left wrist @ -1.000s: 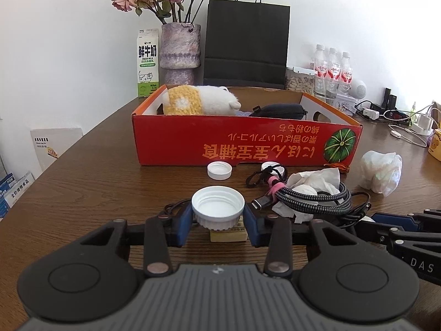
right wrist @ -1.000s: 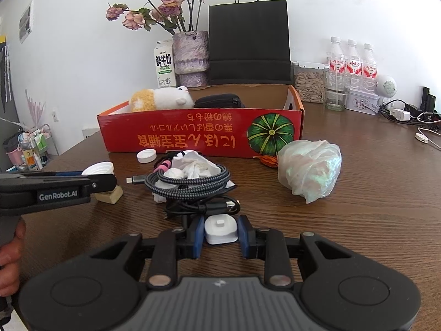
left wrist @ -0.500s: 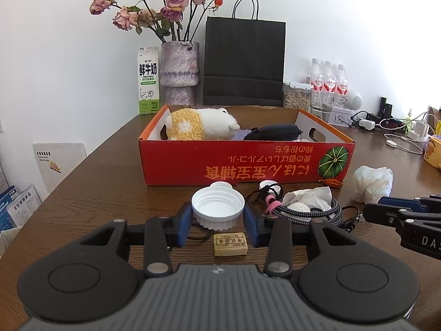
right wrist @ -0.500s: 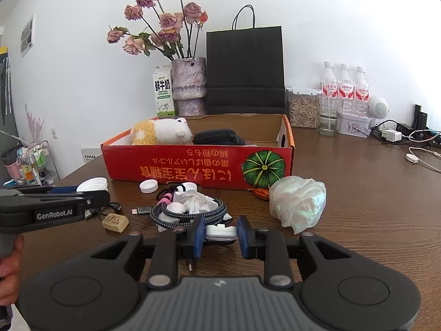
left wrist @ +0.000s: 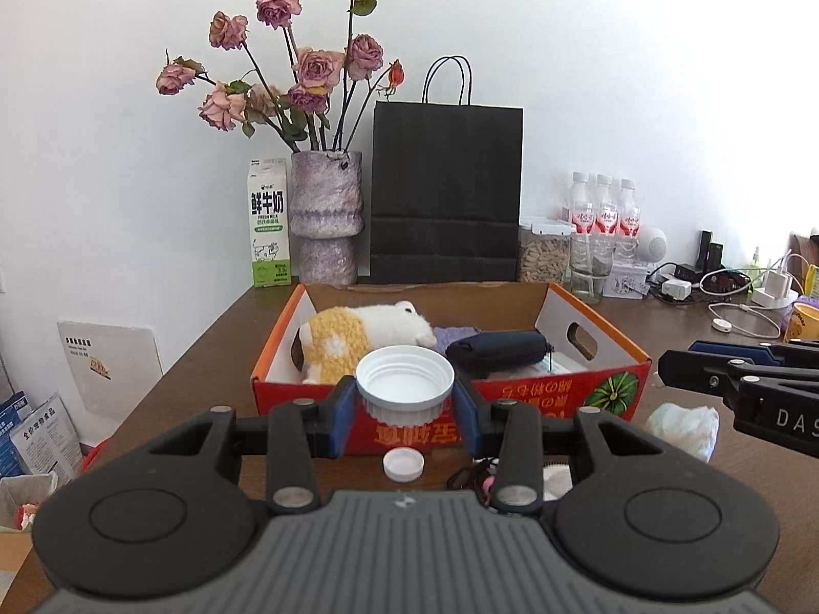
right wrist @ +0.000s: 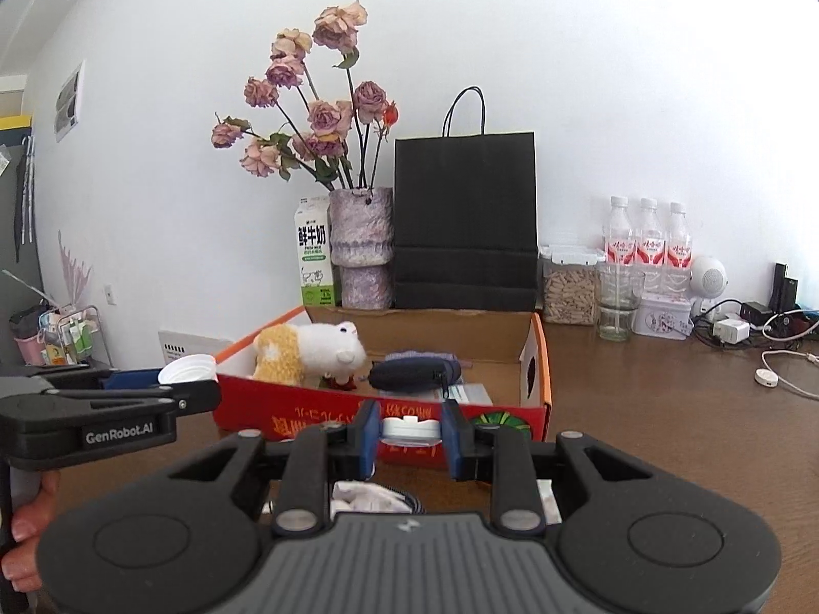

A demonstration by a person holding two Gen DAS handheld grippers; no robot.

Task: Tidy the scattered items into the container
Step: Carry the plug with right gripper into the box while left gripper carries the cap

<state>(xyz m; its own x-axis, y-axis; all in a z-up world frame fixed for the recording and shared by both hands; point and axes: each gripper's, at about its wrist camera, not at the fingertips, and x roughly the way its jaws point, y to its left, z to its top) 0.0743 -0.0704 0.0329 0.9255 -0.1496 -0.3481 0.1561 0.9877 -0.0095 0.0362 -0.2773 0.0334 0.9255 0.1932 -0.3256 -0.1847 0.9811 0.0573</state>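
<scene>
From my left wrist, my left gripper [left wrist: 404, 409] clamps a wide white ribbed plastic lid [left wrist: 405, 381], held open side up before the red cardboard box [left wrist: 588, 394] on the brown wooden worktop [left wrist: 205, 358].

From my right wrist, my right gripper [right wrist: 411, 432] pinches a small white plastic charger [right wrist: 411, 429] in front of that box.
</scene>
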